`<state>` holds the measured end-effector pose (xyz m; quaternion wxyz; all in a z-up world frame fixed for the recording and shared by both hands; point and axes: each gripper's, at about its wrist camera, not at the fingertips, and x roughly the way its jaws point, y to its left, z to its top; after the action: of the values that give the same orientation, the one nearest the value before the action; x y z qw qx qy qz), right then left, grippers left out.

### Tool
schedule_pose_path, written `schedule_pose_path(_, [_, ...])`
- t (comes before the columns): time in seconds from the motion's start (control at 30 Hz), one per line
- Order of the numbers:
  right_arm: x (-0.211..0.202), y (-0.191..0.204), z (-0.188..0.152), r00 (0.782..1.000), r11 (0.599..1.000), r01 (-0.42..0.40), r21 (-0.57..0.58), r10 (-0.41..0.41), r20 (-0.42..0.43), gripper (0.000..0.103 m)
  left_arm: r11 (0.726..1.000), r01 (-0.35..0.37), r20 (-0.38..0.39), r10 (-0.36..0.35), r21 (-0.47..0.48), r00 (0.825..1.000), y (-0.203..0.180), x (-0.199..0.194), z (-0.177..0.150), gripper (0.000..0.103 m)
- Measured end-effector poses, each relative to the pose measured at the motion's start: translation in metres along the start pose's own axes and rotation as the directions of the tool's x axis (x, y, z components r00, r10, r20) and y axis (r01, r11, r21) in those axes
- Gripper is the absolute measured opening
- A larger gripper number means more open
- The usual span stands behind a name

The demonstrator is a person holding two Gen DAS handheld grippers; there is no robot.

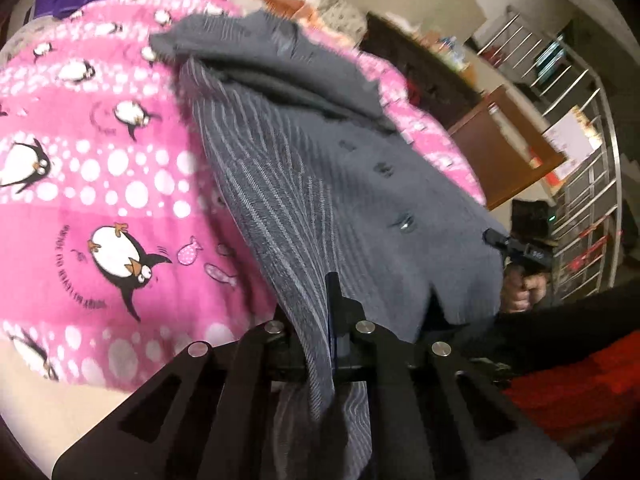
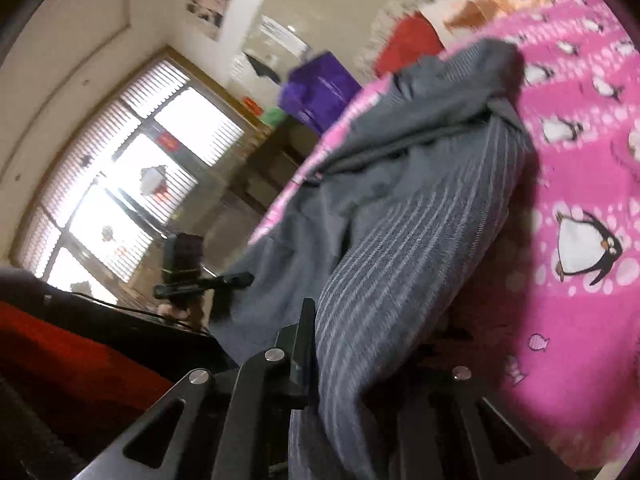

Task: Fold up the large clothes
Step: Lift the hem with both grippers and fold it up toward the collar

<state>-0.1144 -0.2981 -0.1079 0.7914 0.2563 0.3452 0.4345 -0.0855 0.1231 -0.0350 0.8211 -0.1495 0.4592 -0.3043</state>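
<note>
**Both grippers clamped on a grey striped garment over a penguin blanket**

Black linkage arms with 4 silver rivets fill the bottom of the left wrist view, and the left gripper (image 1: 334, 320) is pinched together on a fold of the grey striped garment (image 1: 320, 184), whose cloth runs down between the fingers and out of frame. That fabric is a soft weave with thin pale stripes on one face and plain charcoal with dark buttons on the other. From the right wrist view, the right gripper (image 2: 316, 344) likewise bites the same garment (image 2: 400, 216); only its left finger shows, the other being hidden under the draped cloth. Beneath the garment lies a fleecy pink blanket (image 1: 100, 168) printed with penguins, fish and white dots (its far edge is blurred). At the garment's right edge in the left wrist view, the other gripper (image 1: 496, 238) appears, held by a hand (image 1: 524, 288). Farther off stand a purple bag (image 2: 320, 88), a bright slatted window (image 2: 132, 184) and a steel railing (image 1: 592, 184).
</note>
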Motion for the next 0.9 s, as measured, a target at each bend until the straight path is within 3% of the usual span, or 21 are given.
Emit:
schedule_pose_path(0.13, [-0.033, 0.022, -0.005, 0.996, 0.999, -0.05, -0.008, 0.05, 0.077, 0.008, 0.996, 0.086, 0.062, -0.084, -0.038, 0.995, -0.01, -0.031, -0.009, 0.004])
schedule_pose_path(0.27, [-0.053, 0.039, 0.0, 0.991, 0.998, -0.057, -0.036, 0.061, 0.122, 0.008, 0.98, 0.169, 0.181, -0.149, -0.104, 0.972, -0.013, -0.05, -0.001, 0.004])
schedule_pose_path(0.4, [-0.046, 0.032, 0.037, 0.979, 0.999, -0.043, -0.026, 0.047, 0.198, 0.007, 0.963, 0.22, 0.31, -0.164, -0.155, 0.937, -0.008, -0.054, 0.041, 0.004])
schedule_pose_path(0.5, [-0.041, 0.013, 0.084, 0.955, 1.0, -0.022, 0.009, 0.019, 0.295, 0.007, 0.965, 0.221, 0.396, -0.148, -0.144, 0.906, -0.011, -0.056, 0.093, 0.004])
schedule_pose_path(0.6, [-0.03, -0.012, 0.135, 0.932, 0.998, -0.002, 0.068, -0.023, 0.362, 0.007, 0.976, 0.153, 0.465, -0.063, -0.158, 0.883, -0.005, -0.056, 0.149, 0.004])
schedule_pose_path(0.63, [-0.024, -0.023, 0.152, 0.925, 0.995, 0.012, 0.095, -0.047, 0.377, 0.007, 0.972, 0.122, 0.486, -0.008, -0.202, 0.874, 0.003, -0.052, 0.171, 0.004])
schedule_pose_path(0.77, [0.009, -0.07, 0.215, 0.914, 0.98, 0.083, 0.181, -0.147, 0.379, 0.007, 0.949, -0.003, 0.464, 0.157, -0.315, 0.872, 0.033, -0.02, 0.224, 0.004])
schedule_pose_path(0.9, [0.059, -0.112, 0.251, 0.92, 0.951, 0.199, 0.238, -0.265, 0.288, 0.007, 0.908, -0.143, 0.36, 0.295, -0.393, 0.885, 0.074, 0.034, 0.257, 0.004])
